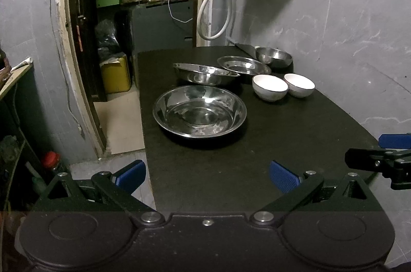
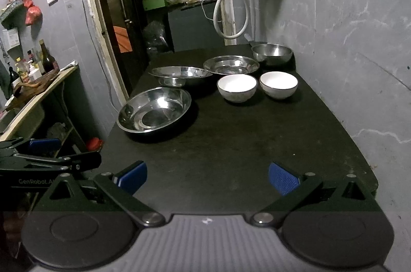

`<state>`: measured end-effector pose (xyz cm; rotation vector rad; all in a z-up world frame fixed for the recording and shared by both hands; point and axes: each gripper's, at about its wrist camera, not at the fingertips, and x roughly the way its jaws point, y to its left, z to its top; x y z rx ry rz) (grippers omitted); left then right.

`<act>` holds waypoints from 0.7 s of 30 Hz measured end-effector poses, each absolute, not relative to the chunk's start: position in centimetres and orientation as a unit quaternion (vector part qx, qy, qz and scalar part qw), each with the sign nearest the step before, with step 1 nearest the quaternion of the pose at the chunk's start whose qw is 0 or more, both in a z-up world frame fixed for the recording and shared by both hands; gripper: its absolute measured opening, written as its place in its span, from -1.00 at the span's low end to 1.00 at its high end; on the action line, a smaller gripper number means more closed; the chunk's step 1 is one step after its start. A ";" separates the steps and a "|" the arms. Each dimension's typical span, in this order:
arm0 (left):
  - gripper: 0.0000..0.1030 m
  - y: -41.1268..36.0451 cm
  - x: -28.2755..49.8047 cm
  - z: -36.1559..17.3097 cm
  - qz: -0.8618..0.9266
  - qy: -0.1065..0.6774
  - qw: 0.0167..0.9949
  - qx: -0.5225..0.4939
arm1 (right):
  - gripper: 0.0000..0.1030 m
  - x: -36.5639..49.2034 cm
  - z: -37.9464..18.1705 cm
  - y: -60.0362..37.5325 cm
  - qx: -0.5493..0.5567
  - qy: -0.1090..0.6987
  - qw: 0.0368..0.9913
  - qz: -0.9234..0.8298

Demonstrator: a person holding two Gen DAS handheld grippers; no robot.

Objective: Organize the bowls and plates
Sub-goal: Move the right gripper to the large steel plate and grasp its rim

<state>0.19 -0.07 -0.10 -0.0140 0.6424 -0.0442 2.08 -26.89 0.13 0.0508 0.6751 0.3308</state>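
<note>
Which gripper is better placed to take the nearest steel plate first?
Left, probably. The nearest steel plate lies straight ahead of the open left gripper, but off to the left of the right gripper, which faces the white bowls.

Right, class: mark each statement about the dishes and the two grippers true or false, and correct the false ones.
1. Two white bowls sit side by side on the black table. True.
2. The left gripper holds a steel plate. False: it is open and holds nothing.
3. The nearest steel plate is stacked inside another. False: it sits alone on the table.
4. A steel bowl sits at the far end, near the wall. True.
5. The right gripper is open. True.
</note>
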 end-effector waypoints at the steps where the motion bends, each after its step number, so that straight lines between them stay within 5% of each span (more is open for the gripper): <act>1: 0.98 -0.1 0.3 -0.1 -0.022 0.317 0.948 -0.007 | 1.00 2.2 0.1 -26.9 0.025 0.331 0.930 0.161; 21: 0.98 -0.2 5.5 -0.5 0.001 0.374 0.927 -0.012 | 1.00 7.2 -1.3 -27.9 0.036 0.375 0.913 0.156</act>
